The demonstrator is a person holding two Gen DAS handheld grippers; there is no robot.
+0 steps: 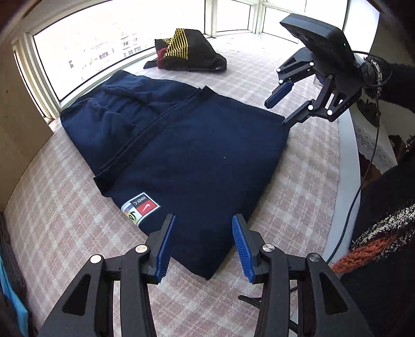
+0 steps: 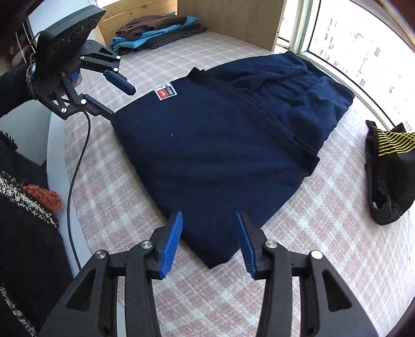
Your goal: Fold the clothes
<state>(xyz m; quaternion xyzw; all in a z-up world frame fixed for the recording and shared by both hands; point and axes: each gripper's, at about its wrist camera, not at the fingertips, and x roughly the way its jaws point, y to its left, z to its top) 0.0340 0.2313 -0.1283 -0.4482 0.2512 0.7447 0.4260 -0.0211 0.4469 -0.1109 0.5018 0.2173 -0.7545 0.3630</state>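
A navy garment [image 1: 186, 155] is seen lying folded on a bed covered by a pink checked sheet [image 1: 306, 186], beside a wide window [image 1: 103, 33]. A red-and-white brand label [image 1: 141, 208] is shown near one corner of the fabric. The left hand-held gripper [image 1: 203, 248] is held just above the near corner of the garment, its blue-padded fingers [image 1: 164, 248] spread apart and nothing pinched between them. The right hand-held gripper [image 2: 207, 246] is likewise held spread and empty over the opposite near corner. In the left wrist view, it is seen at the garment's far edge. A black garment with yellow stripes [image 1: 185, 49] is left well apart near the window, and a stack of folded clothes [image 2: 155, 32] is seen by a wooden panel [image 2: 228, 18].
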